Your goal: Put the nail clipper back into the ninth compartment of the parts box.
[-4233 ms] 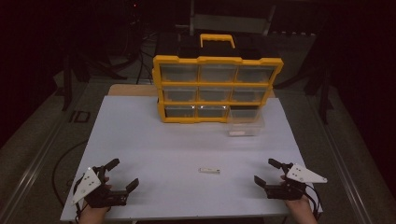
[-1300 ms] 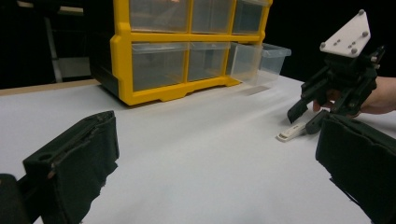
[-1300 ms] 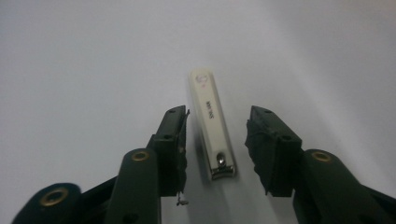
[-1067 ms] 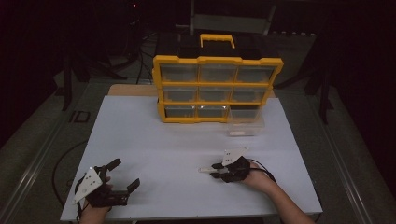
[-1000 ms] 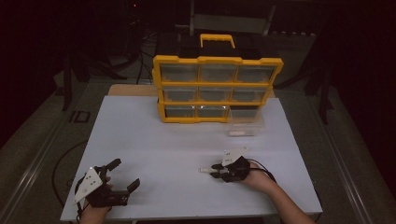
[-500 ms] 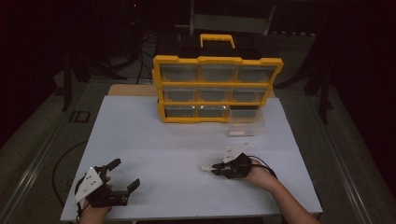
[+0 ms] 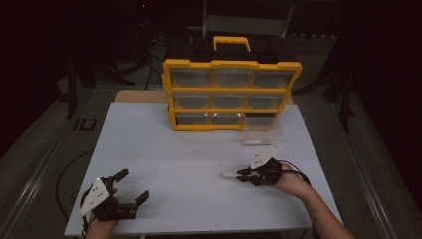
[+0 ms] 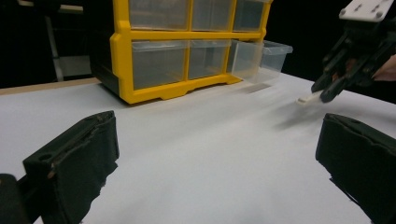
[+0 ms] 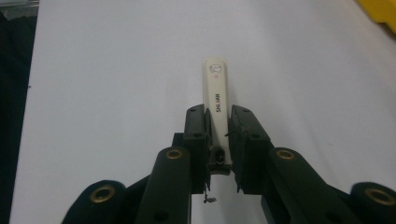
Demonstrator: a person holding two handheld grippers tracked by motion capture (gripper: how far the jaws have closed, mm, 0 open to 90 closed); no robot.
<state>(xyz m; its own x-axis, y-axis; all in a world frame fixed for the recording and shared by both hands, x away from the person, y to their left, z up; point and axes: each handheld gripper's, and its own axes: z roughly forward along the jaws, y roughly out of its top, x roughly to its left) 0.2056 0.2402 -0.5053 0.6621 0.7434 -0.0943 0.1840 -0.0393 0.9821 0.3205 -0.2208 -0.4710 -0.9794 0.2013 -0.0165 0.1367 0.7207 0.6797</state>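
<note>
One white stick (image 9: 215, 88), nine organizer (image 7: 232, 94) drawers

Cream stick (image 9: 216, 93) with dark lettering, black tool (image 9: 218, 125), white table (image 7: 199, 149), yellow organiser (image 7: 231, 94) with clear drawers

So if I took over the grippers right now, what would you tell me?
Right gripper: shut on the white stick, held just off the table.
Left gripper: open, holding nothing, at the table's near left corner.
The yellow organizer stands at the back; one clear drawer at its bottom right is pulled out.
Done: stick grasped.
Left: probably carry it to the open drawer and drop it in.
</note>
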